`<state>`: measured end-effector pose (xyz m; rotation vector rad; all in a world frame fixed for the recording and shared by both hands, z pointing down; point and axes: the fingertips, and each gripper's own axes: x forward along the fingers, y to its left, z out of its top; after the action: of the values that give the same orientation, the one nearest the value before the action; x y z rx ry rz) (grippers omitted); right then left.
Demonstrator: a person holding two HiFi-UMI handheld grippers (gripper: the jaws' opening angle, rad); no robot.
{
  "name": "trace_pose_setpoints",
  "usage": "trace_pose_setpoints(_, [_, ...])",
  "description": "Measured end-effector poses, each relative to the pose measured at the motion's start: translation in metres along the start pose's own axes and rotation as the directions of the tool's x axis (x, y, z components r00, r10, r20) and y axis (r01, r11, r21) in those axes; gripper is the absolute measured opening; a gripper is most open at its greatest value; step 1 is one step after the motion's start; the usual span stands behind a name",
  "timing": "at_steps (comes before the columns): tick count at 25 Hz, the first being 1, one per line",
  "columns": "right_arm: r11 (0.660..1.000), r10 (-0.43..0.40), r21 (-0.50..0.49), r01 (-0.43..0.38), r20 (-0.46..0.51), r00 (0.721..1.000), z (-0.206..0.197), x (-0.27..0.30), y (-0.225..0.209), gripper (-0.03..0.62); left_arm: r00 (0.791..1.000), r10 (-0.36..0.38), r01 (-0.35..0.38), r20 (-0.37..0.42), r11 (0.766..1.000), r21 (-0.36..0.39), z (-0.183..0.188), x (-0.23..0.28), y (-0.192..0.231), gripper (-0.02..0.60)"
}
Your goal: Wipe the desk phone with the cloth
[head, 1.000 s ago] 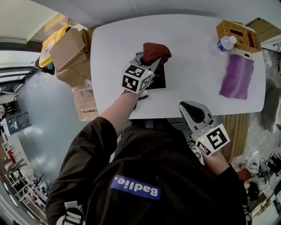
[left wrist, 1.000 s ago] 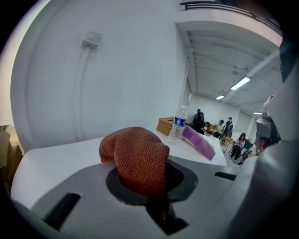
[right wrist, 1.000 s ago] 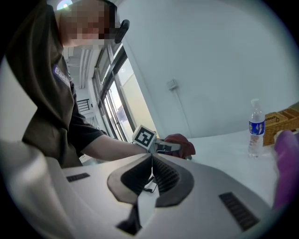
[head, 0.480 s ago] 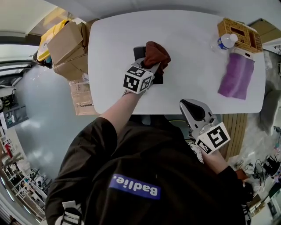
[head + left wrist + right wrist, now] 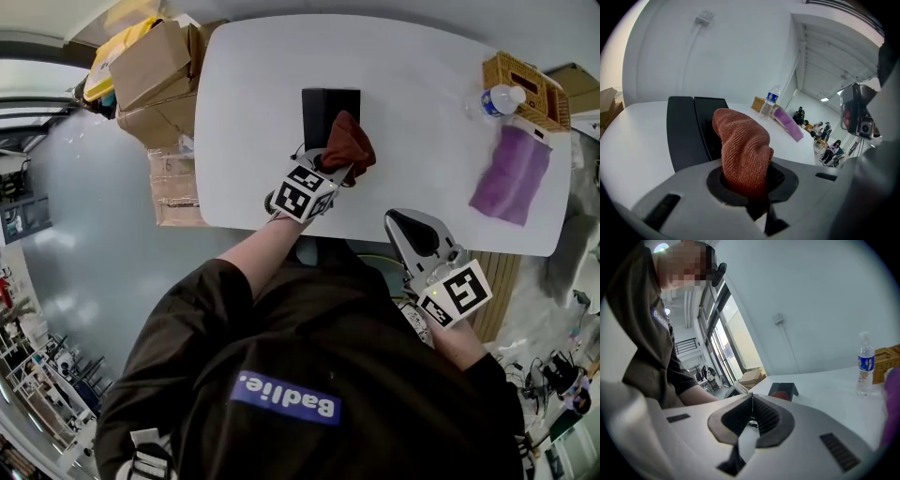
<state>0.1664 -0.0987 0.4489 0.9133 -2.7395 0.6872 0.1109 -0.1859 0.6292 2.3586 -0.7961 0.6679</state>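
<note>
The black desk phone (image 5: 328,111) lies on the white table (image 5: 412,103), near its front middle. My left gripper (image 5: 335,174) is shut on a rust-red cloth (image 5: 349,146) that bulges over the phone's near right corner. In the left gripper view the cloth (image 5: 743,150) stands up from the shut jaws, with the phone (image 5: 691,129) just behind it. My right gripper (image 5: 412,236) hangs below the table's front edge, off to the right, shut and holding nothing. In the right gripper view the phone (image 5: 784,389) and cloth (image 5: 779,394) show small and far off.
A water bottle (image 5: 499,99), a wicker basket (image 5: 527,82) and a purple cloth (image 5: 511,173) sit at the table's right end. Cardboard boxes (image 5: 150,70) stand beside the table's left end. People are seated far off in the left gripper view.
The left gripper has drawn the cloth back toward the table's front edge, uncovering most of the phone. The right gripper has stayed put.
</note>
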Motion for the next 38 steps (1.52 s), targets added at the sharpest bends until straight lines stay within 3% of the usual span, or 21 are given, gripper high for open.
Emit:
trace_pose_setpoints(11, [0.998, 0.059, 0.004, -0.059, -0.016, 0.998, -0.004, 0.02, 0.034, 0.031, 0.997, -0.033, 0.029, -0.066, 0.998, -0.051, -0.049, -0.025, -0.019, 0.043])
trace_pose_setpoints(14, [0.998, 0.057, -0.002, -0.057, 0.0, 0.998, -0.002, 0.022, 0.049, 0.031, 0.997, -0.073, 0.071, -0.024, 0.996, -0.063, -0.045, -0.043, -0.029, 0.043])
trace_pose_setpoints(23, [0.999, 0.007, -0.036, -0.005, 0.049, 0.999, -0.002, 0.03, 0.127, 0.031, 0.985, -0.147, 0.145, 0.094, 0.989, 0.026, -0.022, -0.139, -0.061, 0.043])
trace_pose_setpoints(38, [0.989, -0.121, -0.072, 0.129, 0.114, 0.986, -0.021, 0.041, 0.278, 0.031, 0.94, -0.249, 0.231, 0.234, 0.968, 0.103, -0.04, -0.317, -0.087, 0.043])
